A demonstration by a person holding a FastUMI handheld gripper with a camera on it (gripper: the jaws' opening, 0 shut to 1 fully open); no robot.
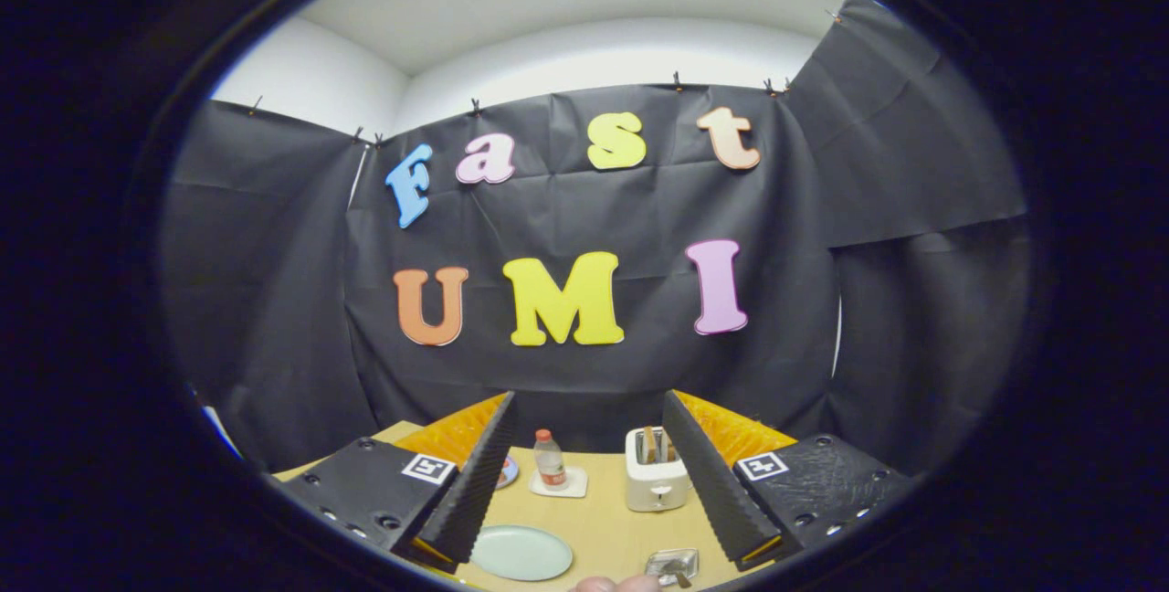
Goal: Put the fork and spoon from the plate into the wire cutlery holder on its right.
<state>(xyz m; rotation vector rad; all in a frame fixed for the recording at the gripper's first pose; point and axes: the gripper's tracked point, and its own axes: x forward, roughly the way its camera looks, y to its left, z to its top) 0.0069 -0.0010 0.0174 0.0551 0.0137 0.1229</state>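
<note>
Fingertip of a hand (614, 584) shows nearest, low between the fingers. Gripper (584, 473) spread wide, holding nothing, raised over the table (603, 519). Plate (521, 552) lies between the fingers, nearer the left one, well below them. Wire holder (672, 565) sits right of the plate by the right finger; metal cutlery lies in it, axis and heading unclear. Beyond: bottle (549, 459) upright on a coaster (559, 482), toaster (656, 473) to its right.
</note>
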